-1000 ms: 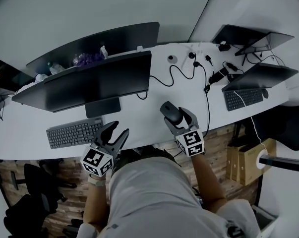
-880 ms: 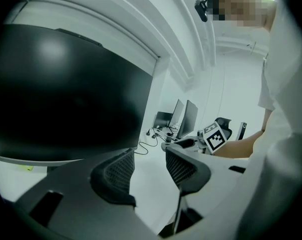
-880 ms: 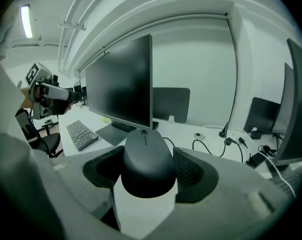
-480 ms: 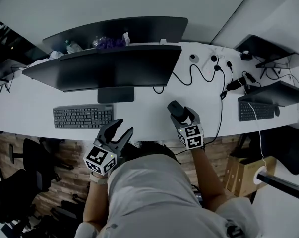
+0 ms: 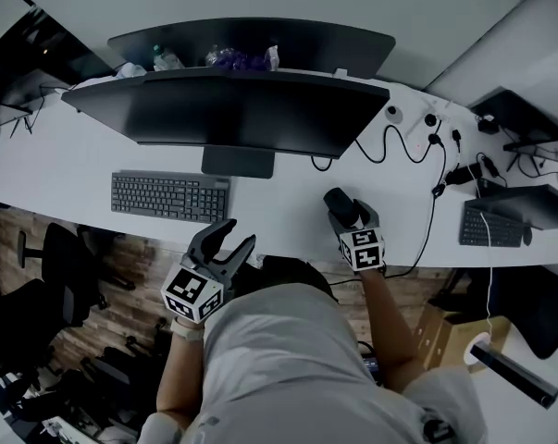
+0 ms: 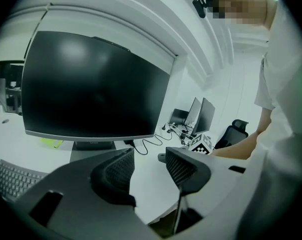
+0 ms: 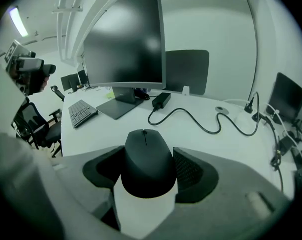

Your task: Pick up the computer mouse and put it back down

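Observation:
A black computer mouse (image 7: 147, 159) sits between the jaws of my right gripper (image 7: 148, 173), which is shut on its sides. In the head view the mouse (image 5: 338, 202) is over the white desk (image 5: 288, 211) near its front edge, right of the monitor stand, with the right gripper (image 5: 351, 216) behind it. Whether the mouse touches the desk I cannot tell. My left gripper (image 5: 226, 240) hangs open past the desk's front edge, below the keyboard. In the left gripper view, the left gripper (image 6: 146, 170) has nothing between its ribbed pads (image 6: 118, 173).
A wide black monitor (image 5: 228, 114) stands at the desk's middle with a keyboard (image 5: 169, 196) in front of its left half. Black cables (image 5: 417, 151) trail right of the mouse. A second keyboard (image 5: 493, 226) lies far right. An office chair (image 5: 29, 303) stands at lower left.
The head view has swung left, so the desk and monitor sit further right in frame. The right gripper stays shut on the mouse; the left gripper stays open off the desk edge.

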`<action>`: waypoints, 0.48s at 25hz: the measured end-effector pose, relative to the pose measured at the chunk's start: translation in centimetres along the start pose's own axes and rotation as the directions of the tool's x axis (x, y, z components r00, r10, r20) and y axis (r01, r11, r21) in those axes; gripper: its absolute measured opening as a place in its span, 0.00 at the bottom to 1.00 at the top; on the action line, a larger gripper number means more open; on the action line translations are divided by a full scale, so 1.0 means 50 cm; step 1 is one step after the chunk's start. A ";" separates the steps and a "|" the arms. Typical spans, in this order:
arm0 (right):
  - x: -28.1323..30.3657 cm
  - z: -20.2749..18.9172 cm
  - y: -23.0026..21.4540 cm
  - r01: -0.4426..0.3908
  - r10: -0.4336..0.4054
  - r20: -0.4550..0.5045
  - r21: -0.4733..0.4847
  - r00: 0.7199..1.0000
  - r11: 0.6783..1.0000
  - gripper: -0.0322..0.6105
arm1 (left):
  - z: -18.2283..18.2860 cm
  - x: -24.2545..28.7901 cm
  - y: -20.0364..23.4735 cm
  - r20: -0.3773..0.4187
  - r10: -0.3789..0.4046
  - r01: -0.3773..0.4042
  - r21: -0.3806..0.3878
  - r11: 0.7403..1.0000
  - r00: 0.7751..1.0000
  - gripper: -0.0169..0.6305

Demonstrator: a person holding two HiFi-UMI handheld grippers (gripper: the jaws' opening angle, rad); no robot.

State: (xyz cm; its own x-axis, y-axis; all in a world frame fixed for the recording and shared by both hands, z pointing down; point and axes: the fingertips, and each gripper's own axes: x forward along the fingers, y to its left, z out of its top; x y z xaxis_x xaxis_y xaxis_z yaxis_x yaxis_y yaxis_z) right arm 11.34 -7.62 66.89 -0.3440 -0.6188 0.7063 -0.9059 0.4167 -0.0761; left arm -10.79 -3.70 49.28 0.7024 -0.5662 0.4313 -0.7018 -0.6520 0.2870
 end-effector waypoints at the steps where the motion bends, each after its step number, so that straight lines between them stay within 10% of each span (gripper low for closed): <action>1: 0.006 -0.004 0.001 -0.002 0.002 -0.007 0.001 1.000 1.000 0.51 | -0.004 -0.003 0.002 0.000 0.007 -0.007 -0.005 1.000 1.000 0.30; 12: 0.049 -0.045 0.014 0.004 -0.004 -0.055 -0.001 0.998 1.000 0.51 | -0.035 -0.032 0.010 -0.010 0.053 -0.053 -0.036 0.998 0.999 0.30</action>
State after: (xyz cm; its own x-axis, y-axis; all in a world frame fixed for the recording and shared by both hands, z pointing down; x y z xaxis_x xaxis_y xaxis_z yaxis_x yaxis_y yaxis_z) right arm 10.43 -7.32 70.16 -0.3265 -0.5830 0.7440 -0.9070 0.4148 -0.0730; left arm -12.48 -2.23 50.21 0.6630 -0.5949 0.4545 -0.7421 -0.6025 0.2939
